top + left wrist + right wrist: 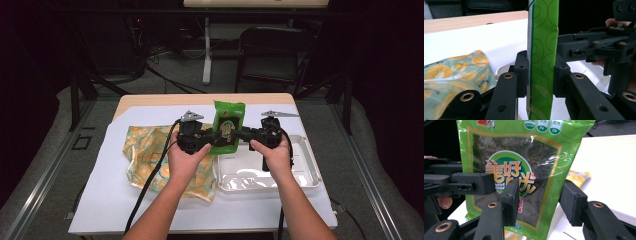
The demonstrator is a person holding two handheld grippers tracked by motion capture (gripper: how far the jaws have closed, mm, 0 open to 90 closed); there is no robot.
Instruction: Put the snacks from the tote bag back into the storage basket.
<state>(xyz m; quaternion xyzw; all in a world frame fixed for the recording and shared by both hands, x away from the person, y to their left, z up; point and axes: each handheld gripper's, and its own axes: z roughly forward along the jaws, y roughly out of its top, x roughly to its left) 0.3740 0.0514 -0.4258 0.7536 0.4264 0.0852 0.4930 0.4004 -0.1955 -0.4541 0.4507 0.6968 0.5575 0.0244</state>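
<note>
From above, two forearms reach in over a white-covered desk [150, 210]. The left claw [206, 139] and the right claw [241, 134] meet at a green pouch [228, 127], held upright above the desk between them. An orange-print bag [145, 150] lies flat under the left hand. A clear tray [300, 175] sits under the right hand.

In the left gripper view, the left claw [540, 76] is clenched on the pouch [542, 50], seen edge-on, with a pad pressing each face. The right claw [564, 48] reaches in from the right. The orange-print bag [451, 75] lies at the left.

In the right gripper view, the right claw [540, 200] is released. Its jaws stand apart in front of the pouch's [524, 155] printed face, not pressing it. The left claw [486, 185] comes in from the left against the pouch.
</note>
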